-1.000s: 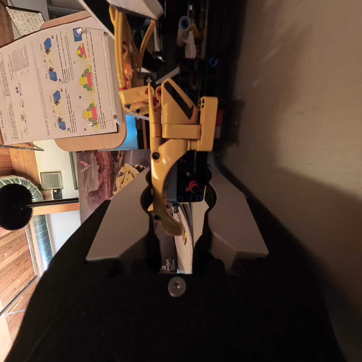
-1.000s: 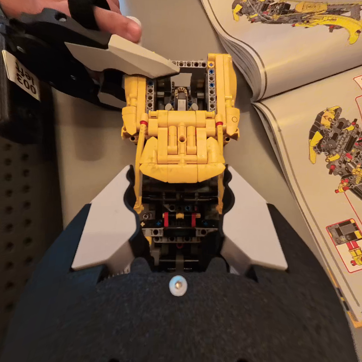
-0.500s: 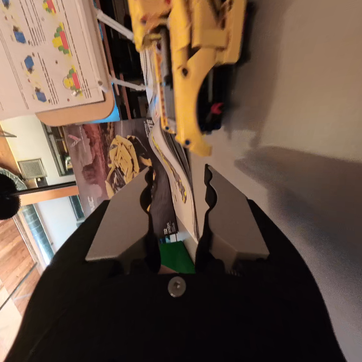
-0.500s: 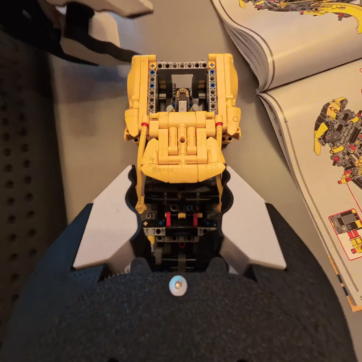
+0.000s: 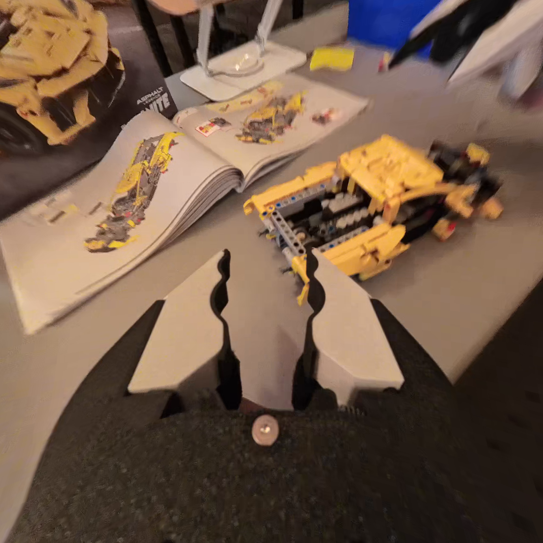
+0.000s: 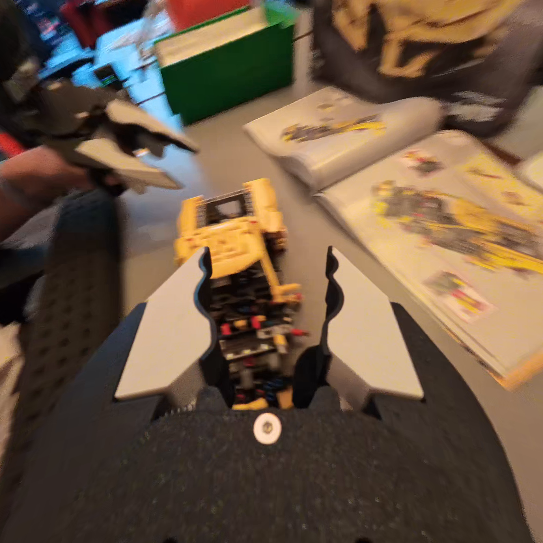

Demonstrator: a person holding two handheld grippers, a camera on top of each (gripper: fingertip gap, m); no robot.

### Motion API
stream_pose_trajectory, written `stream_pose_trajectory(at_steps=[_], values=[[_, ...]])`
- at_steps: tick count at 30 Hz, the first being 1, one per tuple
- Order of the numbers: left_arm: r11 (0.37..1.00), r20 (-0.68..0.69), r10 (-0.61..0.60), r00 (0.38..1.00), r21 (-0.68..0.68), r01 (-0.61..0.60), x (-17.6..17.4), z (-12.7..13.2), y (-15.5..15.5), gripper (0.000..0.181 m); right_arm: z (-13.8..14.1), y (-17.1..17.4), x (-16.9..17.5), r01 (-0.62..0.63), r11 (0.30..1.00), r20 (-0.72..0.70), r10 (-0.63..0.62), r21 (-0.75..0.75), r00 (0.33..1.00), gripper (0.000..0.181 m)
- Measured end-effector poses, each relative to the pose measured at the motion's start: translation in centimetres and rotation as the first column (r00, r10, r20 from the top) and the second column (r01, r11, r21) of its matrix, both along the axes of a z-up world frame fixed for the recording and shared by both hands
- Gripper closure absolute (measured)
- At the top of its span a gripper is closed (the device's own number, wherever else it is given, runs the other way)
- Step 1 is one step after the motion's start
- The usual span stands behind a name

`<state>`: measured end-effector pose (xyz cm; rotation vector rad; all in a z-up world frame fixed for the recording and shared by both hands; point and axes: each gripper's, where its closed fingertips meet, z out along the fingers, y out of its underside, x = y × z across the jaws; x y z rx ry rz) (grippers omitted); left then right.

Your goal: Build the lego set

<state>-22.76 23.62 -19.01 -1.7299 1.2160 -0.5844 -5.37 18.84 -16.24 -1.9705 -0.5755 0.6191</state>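
A green bin (image 6: pixel 226 63) stands at the far side of the grey surface (image 5: pixel 440 308), with a blue container (image 5: pixel 385 26) also at the back. A white stand base (image 5: pixel 244 69) (two slim legs rising from it) sits near a small yellow block (image 5: pixel 332 58).

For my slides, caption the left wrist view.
Open left gripper hovering beside the yellow lego car, open instruction booklet alongside.

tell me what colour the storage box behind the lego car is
Green storage box, clearest in the right wrist view.
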Motion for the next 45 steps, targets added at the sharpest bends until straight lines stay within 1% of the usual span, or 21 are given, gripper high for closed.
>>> stream_pose_trajectory(at_steps=[3, 5, 7, 9, 12, 14, 17, 20, 22, 23, 26, 28, 30, 31, 33, 35, 37, 40, 43, 44, 45], values=[[0.990, 0.212, 0.112, 0.971, -0.111, -0.090, 0.0, 0.9, 1.2, 0.130, -2.2, 1.5, 6.3, 0.310, 0.949, -0.028, -0.309, 0.050, 0.951, 0.107], [0.974, 0.332, 0.189, 0.924, -0.186, -0.133, -0.2, 1.2, 2.1, 0.131, -3.7, 1.3, 8.5, 0.385, 0.923, 0.013, -0.385, 0.001, 0.923, 0.104], [0.964, 0.361, 0.183, 0.914, -0.248, -0.095, 0.2, 1.7, 2.2, 0.131, -3.7, 1.4, 10.8, 0.464, 0.885, 0.041, -0.465, 0.034, 0.884, 0.120], [0.970, 0.379, 0.178, 0.908, -0.222, -0.097, 0.8, 3.3, 3.2, 0.133, -4.4, 1.6, 12.2, 0.503, 0.864, 0.024, -0.503, -0.010, 0.864, 0.120], [0.983, 0.335, 0.060, 0.940, -0.186, 0.003, 4.5, 5.9, 4.5, 0.133, -6.7, 2.8, 13.2, 0.505, 0.854, 0.100, -0.496, -0.128, 0.863, 0.099], [0.973, 0.248, -0.082, 0.965, -0.188, 0.131, 8.6, 6.4, 4.9, 0.133, -6.8, 4.1, 13.4, 0.489, 0.860, 0.157, -0.468, -0.146, 0.870, 0.096], [0.958, 0.009, -0.230, 0.973, -0.176, 0.228, 14.0, 3.9, 6.6, 0.132, -7.1, 5.5, 13.1, 0.478, 0.851, 0.155, -0.453, -0.219, 0.878, 0.098], [0.944, -0.221, -0.315, 0.923, -0.170, 0.281, 17.9, 0.3, 8.1, 0.130, -8.7, 5.8, 13.4, 0.499, 0.821, 0.167, -0.470, -0.277, 0.867, 0.097], [0.934, -0.314, -0.354, 0.881, -0.158, 0.319, 19.6, -1.6, 8.5, 0.129, -9.1, 5.7, 13.1, 0.495, 0.827, 0.151, -0.472, -0.264, 0.869, 0.097], [0.942, -0.355, -0.337, 0.872, -0.127, 0.312, 20.1, -2.3, 9.3, 0.129, -9.1, 5.6, 13.0, 0.493, 0.828, 0.149, -0.470, -0.267, 0.870, 0.098], [0.971, -0.421, -0.234, 0.877, -0.061, 0.230, 20.1, -3.5, 12.3, 0.128, -9.0, 5.2, 13.3, 0.502, 0.825, 0.150, -0.479, -0.260, 0.865, 0.102], [0.981, -0.405, -0.193, 0.894, -0.070, 0.180, 19.3, -3.5, 13.6, 0.128, -8.8, 4.9, 14.0, 0.526, 0.817, 0.168, -0.499, -0.237, 0.850, 0.107], [0.987, -0.362, -0.158, 0.919, -0.092, 0.133, 18.2, -3.2, 14.8, 0.128, -9.3, 4.8, 13.7, 0.501, 0.818, 0.136, -0.483, -0.283, 0.865, 0.099], [0.988, -0.352, -0.136, 0.926, -0.115, 0.102, 17.4, -3.4, 15.5, 0.128, -8.9, 4.9, 13.5, 0.489, 0.826, 0.110, -0.478, -0.280, 0.871, 0.101], [0.974, -0.343, -0.146, 0.928, -0.214, 0.074, 16.3, -4.7, 15.7, 0.130, -8.7, 5.0, 13.4, 0.478, 0.828, 0.083, -0.476, -0.293, 0.875, 0.102], [0.951, -0.296, -0.180, 0.938, -0.295, 0.090, 16.4, -5.5, 15.1, 0.142, -8.8, 5.0, 13.4, 0.475, 0.826, 0.073, -0.477, -0.305, 0.876, 0.100], [0.948, -0.287, -0.182, 0.941, -0.304, 0.090, 16.6, -5.6, 15.0, 0.143, -8.6, 5.2, 13.5, 0.478, 0.819, 0.038, -0.492, -0.317, 0.870, 0.098], [0.956, -0.316, -0.183, 0.931, -0.276, 0.094, 16.7, -5.8, 14.9, 0.142, -6.9, 5.8, 13.7, 0.474, 0.826, -0.114, -0.526, -0.303, 0.843, 0.106], [0.961, -0.325, -0.180, 0.928, -0.259, 0.096, 16.9, -6.1, 14.8, 0.142, -3.9, 6.4, 13.0, 0.381, 0.871, -0.435, -0.486, -0.310, 0.758, 0.116], [0.963, -0.328, -0.179, 0.928, -0.253, 0.096, 16.9, -6.2, 14.8, 0.142, -4.1, 6.5, 13.1, 0.358, 0.866, -0.472, -0.492, -0.348, 0.732, 0.116], [0.963, -0.331, -0.179, 0.927, -0.251, 0.096, 16.9, -6.2, 14.8, 0.142, -5.3, 6.4, 13.2, 0.364, 0.848, -0.426, -0.513, -0.384, 0.745, 0.115]])
